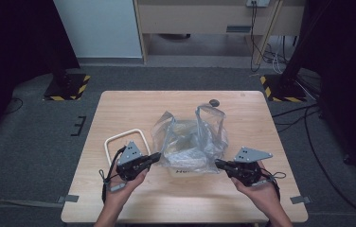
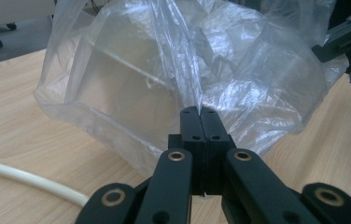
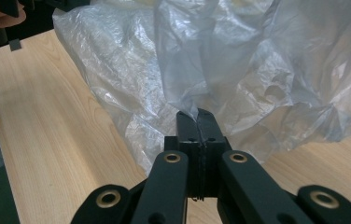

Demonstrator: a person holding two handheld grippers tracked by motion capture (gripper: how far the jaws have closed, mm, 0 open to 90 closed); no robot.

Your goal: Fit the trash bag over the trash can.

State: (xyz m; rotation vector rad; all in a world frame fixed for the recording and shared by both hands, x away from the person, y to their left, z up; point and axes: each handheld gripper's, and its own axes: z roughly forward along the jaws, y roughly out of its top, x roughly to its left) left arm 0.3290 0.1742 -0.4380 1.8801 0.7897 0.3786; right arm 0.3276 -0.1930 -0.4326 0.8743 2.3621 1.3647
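I'm pinching the bag (image 1: pixel 190 142) with both tools, left (image 1: pixel 157 157) at nine o'clock, right (image 1: pixel 218 163) at three, to spread it.

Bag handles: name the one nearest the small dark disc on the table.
On the bag, the right-hand handle, just before the dark disc; the other handle rises farther left.

A light wooden bench (image 1: pixel 119 113) stands on grey carpet (image 1: pixel 34 142). Beyond its far edge are a pale wall panel (image 1: pixel 98 28) and a wooden cabinet (image 1: pixel 204 19). Black stands with yellow-striped bases (image 1: pixel 67 87) flank the far corners, amid trailing cables (image 1: pixel 308 118).
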